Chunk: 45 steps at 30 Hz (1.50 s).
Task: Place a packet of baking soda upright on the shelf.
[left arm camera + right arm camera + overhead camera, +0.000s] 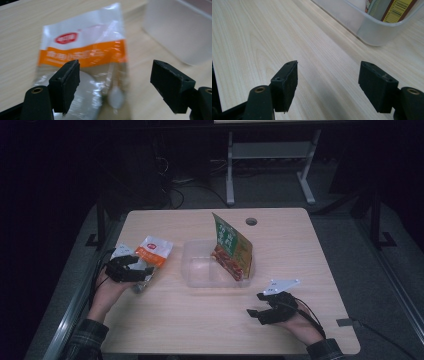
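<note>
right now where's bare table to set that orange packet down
Bare wood runs along the near edge, between the tub and the right claw, and right of the tub. The left side is crowded by the packet and left claw.

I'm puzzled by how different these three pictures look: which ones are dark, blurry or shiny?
High view: dim, the room behind the table nearly black. Left gripper view: bright, but the orange-and-white packet looks soft and blurred, with glare on its clear plastic. Right gripper view: sharpest, wood grain crisp, the clear tub hazy.
</note>
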Motion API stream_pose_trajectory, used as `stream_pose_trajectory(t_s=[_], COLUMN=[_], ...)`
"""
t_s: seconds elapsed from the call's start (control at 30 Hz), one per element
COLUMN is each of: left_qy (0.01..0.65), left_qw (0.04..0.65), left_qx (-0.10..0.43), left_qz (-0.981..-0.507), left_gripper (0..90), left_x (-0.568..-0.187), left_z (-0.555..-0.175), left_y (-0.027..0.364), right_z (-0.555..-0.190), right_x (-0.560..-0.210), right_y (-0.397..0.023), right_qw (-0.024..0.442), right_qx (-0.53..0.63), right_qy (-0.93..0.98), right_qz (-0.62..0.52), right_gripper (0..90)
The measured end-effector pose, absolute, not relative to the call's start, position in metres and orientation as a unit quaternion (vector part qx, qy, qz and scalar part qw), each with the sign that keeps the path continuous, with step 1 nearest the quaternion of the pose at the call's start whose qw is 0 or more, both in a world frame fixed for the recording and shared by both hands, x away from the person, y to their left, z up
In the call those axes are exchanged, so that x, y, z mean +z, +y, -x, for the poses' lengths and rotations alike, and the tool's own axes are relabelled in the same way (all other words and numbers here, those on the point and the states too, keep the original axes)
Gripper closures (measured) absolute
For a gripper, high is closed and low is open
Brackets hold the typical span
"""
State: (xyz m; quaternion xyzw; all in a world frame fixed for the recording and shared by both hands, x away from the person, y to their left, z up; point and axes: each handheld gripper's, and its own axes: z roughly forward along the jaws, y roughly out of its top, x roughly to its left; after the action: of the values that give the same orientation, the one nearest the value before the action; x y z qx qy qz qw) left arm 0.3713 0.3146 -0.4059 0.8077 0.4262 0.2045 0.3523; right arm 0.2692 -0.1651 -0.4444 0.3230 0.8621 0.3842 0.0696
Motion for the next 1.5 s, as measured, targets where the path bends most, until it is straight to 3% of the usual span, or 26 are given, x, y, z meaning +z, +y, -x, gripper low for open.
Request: stream_pose_trajectory(t_s=[0.5,0.67,1.0,1.17,1.3,1.5], left_qy=[0.475,0.501,0.491,0.478,0.474,0.485], left_qw=[0.290,0.286,0.318,0.294,0.307,0.351], left_qx=[0.201,0.154,0.101,0.121,0.125,0.108], left_qz=[-0.806,-0.802,-0.805,-0.819,-0.816,-0.793], left_gripper=[24.4,25.8,52.2,81.0,87.8,89.4], left_x=[-0.426,-0.448,-0.455,-0.454,-0.454,-0.447], left_z=[-0.443,-0.455,-0.454,-0.451,-0.448,-0.443], left_y=[0.344,0.356,0.361,0.357,0.359,0.369], right_z=[-0.270,-0.270,-0.269,-0.269,-0.269,-0.269], right_x=[-0.443,-0.444,-0.442,-0.442,-0.441,-0.440], right_y=[-0.167,-0.167,-0.167,-0.167,-0.165,-0.165], right_qw=[0.068,0.068,0.068,0.068,0.066,0.066], right_qx=[0.392,0.394,0.395,0.395,0.396,0.397], right_qy=[0.859,0.857,0.855,0.855,0.854,0.855], right_qz=[-0.322,-0.325,-0.329,-0.329,-0.330,-0.327], right_gripper=[31.2,31.1,31.1,31.7,31.8,31.8])
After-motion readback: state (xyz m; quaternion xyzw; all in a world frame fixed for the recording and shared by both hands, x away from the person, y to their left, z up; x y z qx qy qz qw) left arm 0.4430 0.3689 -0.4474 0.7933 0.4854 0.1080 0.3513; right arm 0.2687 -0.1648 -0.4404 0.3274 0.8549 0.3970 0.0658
